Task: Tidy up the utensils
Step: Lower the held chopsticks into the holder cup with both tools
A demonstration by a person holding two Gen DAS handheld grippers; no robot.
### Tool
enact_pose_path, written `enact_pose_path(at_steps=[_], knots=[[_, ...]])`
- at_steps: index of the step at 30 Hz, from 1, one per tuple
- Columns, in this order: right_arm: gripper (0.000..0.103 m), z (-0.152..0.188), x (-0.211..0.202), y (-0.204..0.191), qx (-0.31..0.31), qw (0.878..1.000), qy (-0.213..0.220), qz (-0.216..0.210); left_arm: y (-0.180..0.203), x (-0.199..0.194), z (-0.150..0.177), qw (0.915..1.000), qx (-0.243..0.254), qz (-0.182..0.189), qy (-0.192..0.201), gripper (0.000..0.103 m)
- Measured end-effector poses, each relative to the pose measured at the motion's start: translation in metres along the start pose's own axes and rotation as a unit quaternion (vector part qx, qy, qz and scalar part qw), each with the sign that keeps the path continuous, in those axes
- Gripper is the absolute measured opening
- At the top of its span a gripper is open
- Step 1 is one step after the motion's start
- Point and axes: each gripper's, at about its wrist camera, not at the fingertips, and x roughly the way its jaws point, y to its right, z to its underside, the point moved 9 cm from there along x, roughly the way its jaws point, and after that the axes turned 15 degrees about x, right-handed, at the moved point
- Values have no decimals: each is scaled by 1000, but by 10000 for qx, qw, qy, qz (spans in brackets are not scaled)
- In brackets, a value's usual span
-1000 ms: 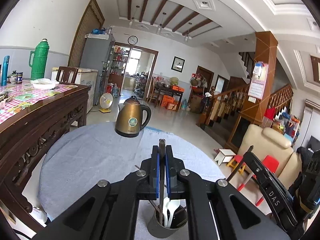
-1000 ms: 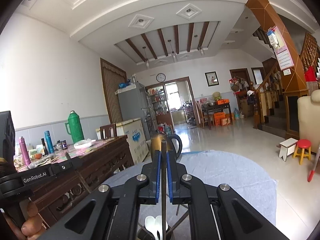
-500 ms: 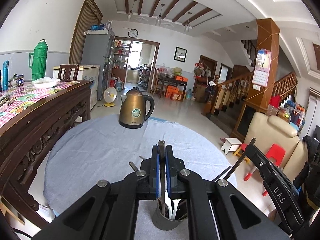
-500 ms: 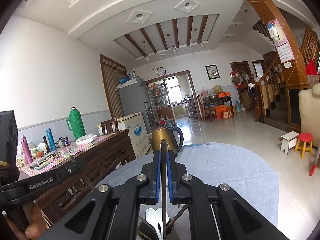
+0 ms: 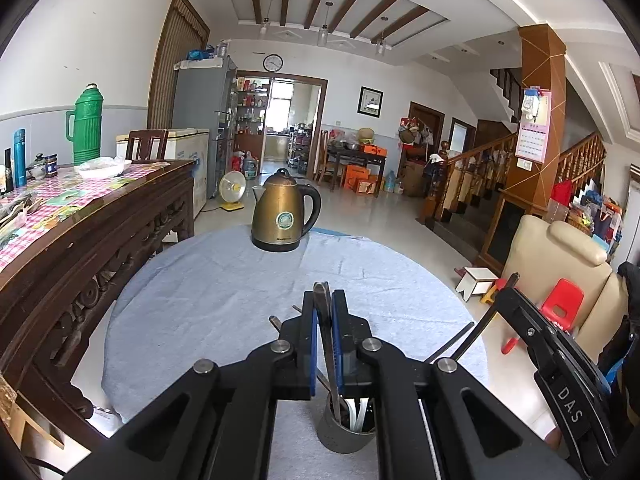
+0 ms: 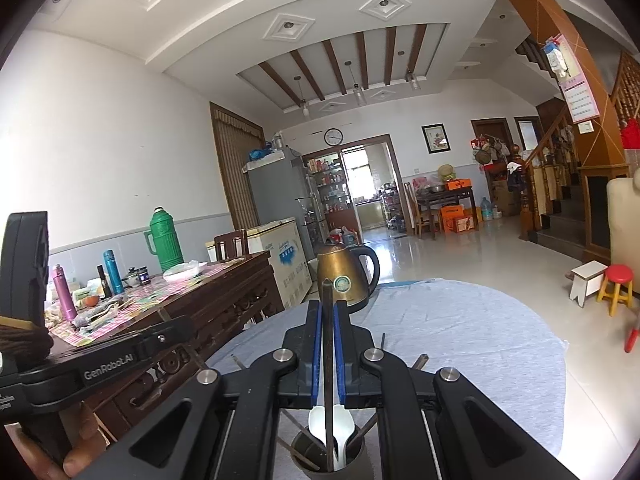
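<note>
A brass-coloured kettle stands on the blue-grey tablecloth. A green thermos (beside a blue bottle) sits on the carved wooden sideboard. A red stool stands on the floor.

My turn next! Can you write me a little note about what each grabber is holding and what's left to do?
Left gripper: shut on a thin dark metal utensil, lower end in the grey round holder cup.
Right gripper: shut on a slim dark stick, also reaching into that cup.
White plastic spoons already stand in the cup, on the blue-grey cloth.
Left to do: let go of both.
</note>
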Motion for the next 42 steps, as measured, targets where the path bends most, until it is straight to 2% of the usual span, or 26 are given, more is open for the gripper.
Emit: enact_pose_path(at_steps=[12, 42], knots=[[7, 8, -1, -4, -60, 9998, -154, -82, -3, 0, 3, 9999, -9, -53, -85, 8], [7, 13, 5, 1, -9, 9996, -290, 29, -4, 7, 10, 9996, -43, -28, -276, 9]])
